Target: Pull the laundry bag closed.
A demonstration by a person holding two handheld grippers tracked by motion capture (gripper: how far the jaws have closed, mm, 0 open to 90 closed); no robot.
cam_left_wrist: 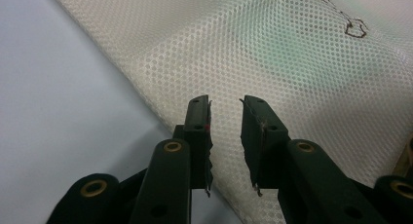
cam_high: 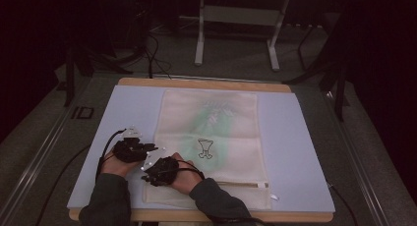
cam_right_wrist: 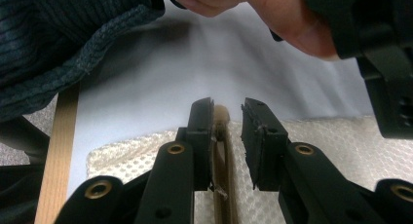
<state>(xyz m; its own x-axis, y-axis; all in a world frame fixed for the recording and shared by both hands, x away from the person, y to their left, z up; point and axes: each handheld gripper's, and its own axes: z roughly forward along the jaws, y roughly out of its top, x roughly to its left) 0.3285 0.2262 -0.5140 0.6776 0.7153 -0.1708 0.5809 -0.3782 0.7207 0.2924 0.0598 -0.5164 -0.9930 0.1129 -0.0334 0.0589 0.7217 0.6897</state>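
High view: we saw a cream mesh bag (cam_high: 209, 142) lying flat on the pale blue mat (cam_high: 295, 152), a small dark printed figure (cam_high: 205, 148) at its middle and a zipper (cam_high: 246, 184) along the near end. Both hands sat at the bag's near-left corner, left gripper (cam_high: 132, 148) just off the left edge, right gripper (cam_high: 160, 170) over the corner, the two nearly touching; jaw state unreadable from here. Left gripper view: we had left jaws apart, nothing between them, hovering over the mesh just inside the bag's edge, bare mat to the left, part of the print at the top. Right gripper view: right jaws apart too, straddling the tan zipper tape (cam_right_wrist: 222, 151) at the bag's end without clamping it; beyond, a dark ribbed sleeve (cam_right_wrist: 63, 34) and the other hand (cam_right_wrist: 272, 14).
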